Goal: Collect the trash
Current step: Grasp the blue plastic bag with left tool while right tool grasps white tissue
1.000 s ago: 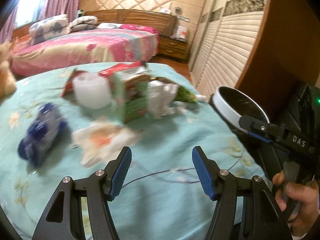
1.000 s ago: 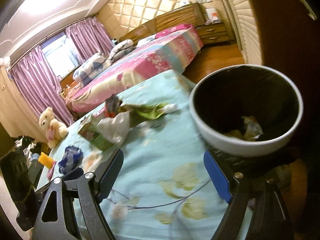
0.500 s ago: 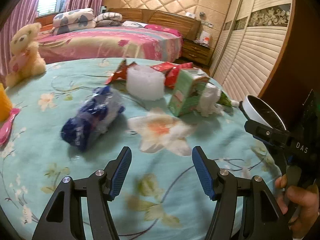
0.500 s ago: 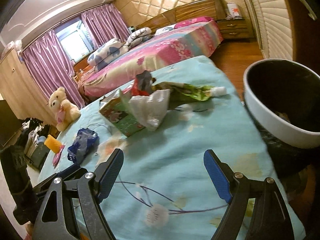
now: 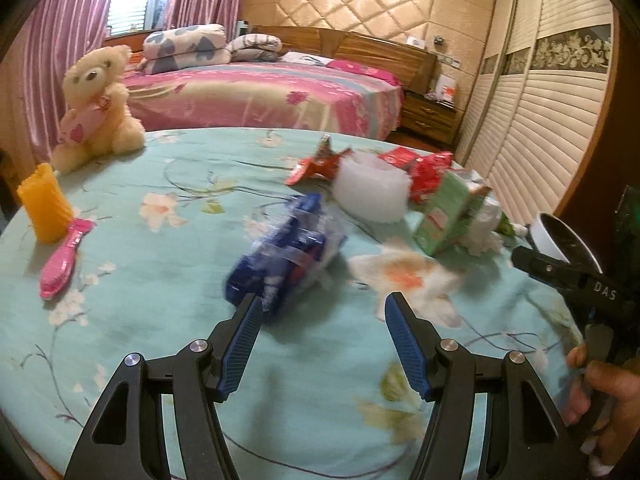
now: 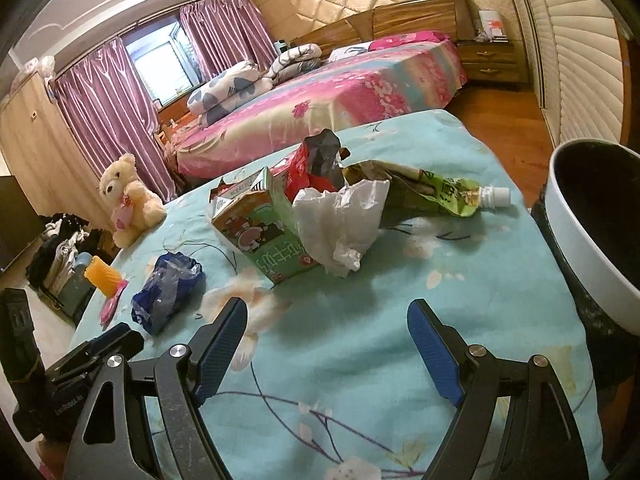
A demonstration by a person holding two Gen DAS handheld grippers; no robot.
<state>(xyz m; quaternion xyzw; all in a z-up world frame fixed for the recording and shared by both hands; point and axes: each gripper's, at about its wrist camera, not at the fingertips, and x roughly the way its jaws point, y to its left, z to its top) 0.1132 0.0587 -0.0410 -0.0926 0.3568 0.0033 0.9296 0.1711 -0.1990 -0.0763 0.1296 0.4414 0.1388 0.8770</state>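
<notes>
Trash lies on a bed with a turquoise flowered sheet (image 5: 168,280). A crumpled blue plastic wrapper (image 5: 288,248) sits just beyond my left gripper (image 5: 322,308), which is open and empty. Further right are a white foam cup (image 5: 370,192), red wrappers (image 5: 430,168) and a green milk carton (image 5: 444,216). In the right wrist view the green carton (image 6: 264,232), a white crumpled bag (image 6: 340,224), a green spouted pouch (image 6: 440,196) and the blue wrapper (image 6: 168,292) lie ahead of my right gripper (image 6: 326,320), open and empty. The white-rimmed trash bin (image 6: 580,248) stands at the right edge.
A cream teddy bear (image 5: 96,104), an orange cup (image 5: 44,208) and a pink brush (image 5: 64,260) sit at the left of the sheet. A second bed (image 5: 260,96) with a pink cover stands behind. A louvred wardrobe (image 5: 532,120) lines the right side.
Both views have swung left along the bed. The bin has slid toward the right edge, and the blue wrapper has come close in front of my left gripper. The teddy and orange cup came into view.
</notes>
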